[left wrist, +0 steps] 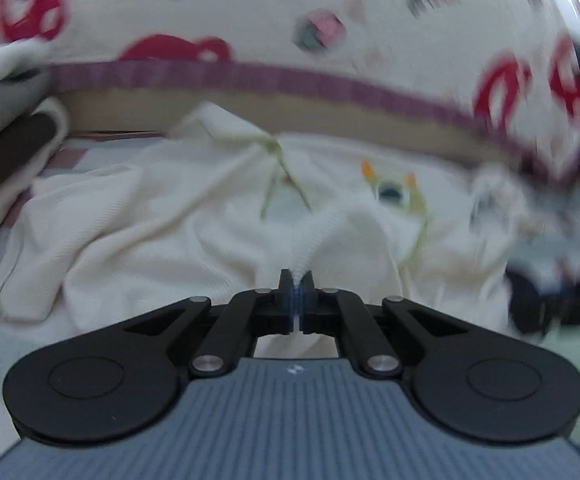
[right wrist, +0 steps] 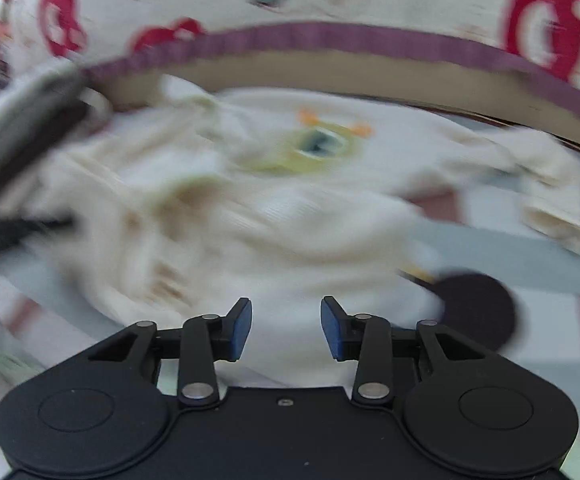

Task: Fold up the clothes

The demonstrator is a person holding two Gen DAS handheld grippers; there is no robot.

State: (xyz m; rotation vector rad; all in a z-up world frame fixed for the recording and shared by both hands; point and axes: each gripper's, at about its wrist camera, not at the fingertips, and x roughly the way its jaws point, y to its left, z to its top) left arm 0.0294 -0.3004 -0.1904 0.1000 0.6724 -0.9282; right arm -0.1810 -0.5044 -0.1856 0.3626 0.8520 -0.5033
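Your left gripper [left wrist: 296, 280] was closed tight on a ribbed edge of the cream garment [left wrist: 194, 216]; the cloth rose in a small ridge from between the blue pads [left wrist: 292, 300] and ran away from you toward the middle of the piece. Your right gripper [right wrist: 286, 322] stood with its fingers [right wrist: 240, 330] apart, holding nothing, and it was over the near part of the same cream garment [right wrist: 290, 208]. I could not tell if the fingers touched the cloth, because this view was much blurred.

The garment lay crumpled and spread on a bed sheet [right wrist: 489, 240] with pale and reddish squares. On its chest there was a small print [left wrist: 391, 190] with orange points and a green-yellow outline; in the right wrist view the same print [right wrist: 321, 142] was seen further from you, behind the folds. In the left view, thin green seams [left wrist: 278, 172] ran in a V shape near the upper part of the garment.

Behind the garment stood a white cover with red figures [left wrist: 250, 12], closed at the bottom by a purple band [left wrist: 250, 76] and a tan strip [left wrist: 170, 106] under it. A dark round shape [right wrist: 475, 312] lay on the sheet just beside the garment at your right side; what it was, I could not tell. At the left edge of the left view a dark bar [left wrist: 6, 152] with white cloth around it was seen.
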